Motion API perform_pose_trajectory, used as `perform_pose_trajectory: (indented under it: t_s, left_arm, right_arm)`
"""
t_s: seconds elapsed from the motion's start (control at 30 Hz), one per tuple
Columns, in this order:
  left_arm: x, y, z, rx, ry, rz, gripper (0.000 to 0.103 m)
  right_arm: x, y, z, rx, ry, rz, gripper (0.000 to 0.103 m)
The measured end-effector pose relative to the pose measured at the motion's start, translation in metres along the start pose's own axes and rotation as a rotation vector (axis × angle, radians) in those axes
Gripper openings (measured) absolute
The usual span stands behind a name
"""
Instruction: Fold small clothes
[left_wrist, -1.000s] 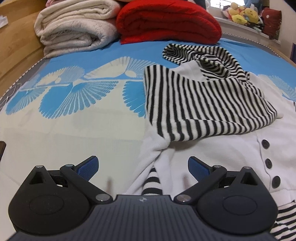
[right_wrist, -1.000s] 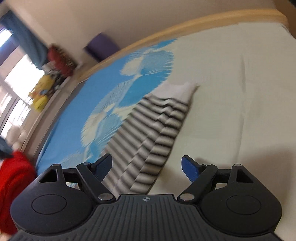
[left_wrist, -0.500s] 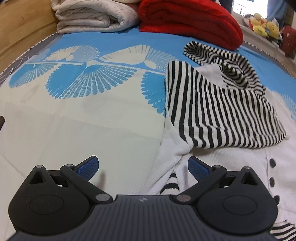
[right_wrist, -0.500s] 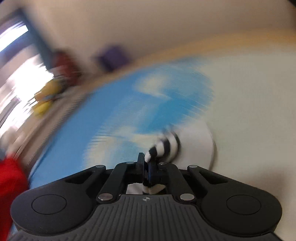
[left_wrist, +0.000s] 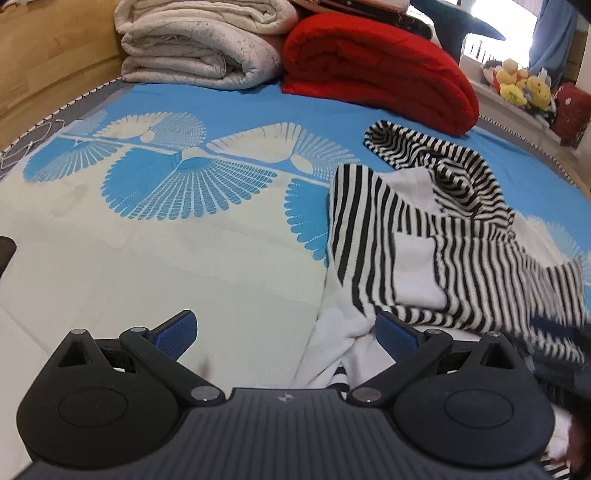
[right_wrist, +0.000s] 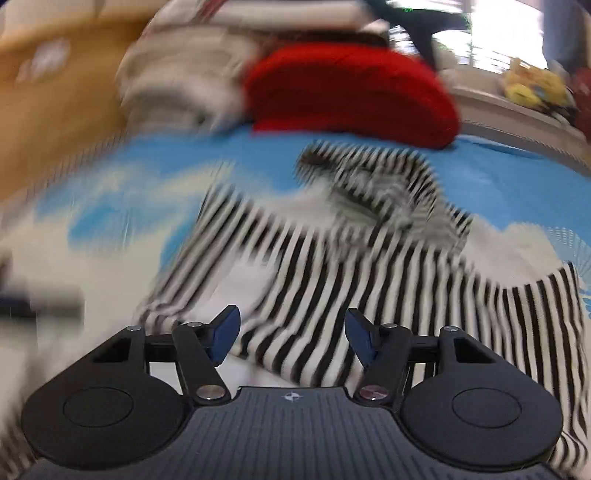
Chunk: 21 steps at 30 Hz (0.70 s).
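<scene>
On my left wrist feed the left gripper sits at the bottom of the frame with its blue pads spread wide and nothing between them, hovering over the pale part of the bedspread with the blue fan pattern. The striped garment, black-and-white with white panels and a striped hood, lies crumpled in the right half of that frame, its white lower edge reaching down to just beside the right-hand pad. On the heavily blurred right wrist feed the right gripper is released: its jaws have just been opening, and the pads stand apart above the striped cloth without pressing on it, the garment filling the middle and lower right of that frame. At the top of the left view I see a folded cream blanket in the upper left and a red blanket beside it, with plush toys on a sill in the upper right. I can read no writing or brand anywhere; each gripper body carries only a small round emblem, too small to make out
</scene>
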<state>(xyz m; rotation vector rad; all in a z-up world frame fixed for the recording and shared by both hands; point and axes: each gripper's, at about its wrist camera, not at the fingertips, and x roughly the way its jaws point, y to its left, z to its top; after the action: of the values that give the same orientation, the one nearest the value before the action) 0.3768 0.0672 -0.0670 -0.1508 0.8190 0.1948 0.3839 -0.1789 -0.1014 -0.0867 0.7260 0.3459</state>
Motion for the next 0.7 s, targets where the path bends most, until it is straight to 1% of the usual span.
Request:
perform_pose_trajectory:
  t_s: [0.07, 0.13, 0.23, 0.3, 0.33, 0.4, 0.43, 0.53, 0.6, 0.7]
  left_arm:
    - [-0.003, -0.001, 0.001, -0.005, -0.011, -0.009, 0.103]
    - [-0.005, -0.006, 0.001, 0.013, -0.029, -0.004, 0.103]
    - [-0.011, -0.022, -0.004, 0.097, -0.068, 0.020, 0.103]
    - [-0.015, -0.033, -0.010, 0.158, -0.089, 0.042, 0.103]
    - [-0.017, -0.037, -0.014, 0.178, -0.096, 0.050, 0.103]
    - [-0.021, -0.044, -0.022, 0.198, -0.097, 0.038, 0.103]
    - [-0.022, -0.047, -0.025, 0.202, -0.093, 0.023, 0.103]
    - [-0.022, -0.056, -0.034, 0.226, -0.084, 0.005, 0.103]
    - [-0.020, -0.063, -0.037, 0.255, -0.087, 0.014, 0.103]
    - [-0.018, -0.067, -0.037, 0.265, -0.087, 0.012, 0.103]
  right_arm:
    - [-0.025, -0.010, -0.009, 0.045, 0.021, -0.054, 0.066]
    - [-0.061, -0.024, -0.015, 0.134, 0.009, -0.129, 0.068]
    - [-0.125, -0.036, -0.032, 0.311, -0.057, -0.223, 0.075]
    - [-0.155, -0.038, -0.050, 0.385, -0.121, -0.256, 0.080]
    - [-0.165, -0.036, -0.060, 0.396, -0.152, -0.282, 0.080]
    - [-0.168, -0.030, -0.070, 0.377, -0.194, -0.357, 0.080]
    - [-0.165, -0.029, -0.072, 0.352, -0.195, -0.387, 0.080]
    - [-0.155, -0.031, -0.071, 0.276, -0.179, -0.431, 0.080]
    - [-0.147, -0.035, -0.070, 0.270, -0.175, -0.442, 0.080]
    - [-0.147, -0.045, -0.071, 0.312, -0.152, -0.428, 0.080]
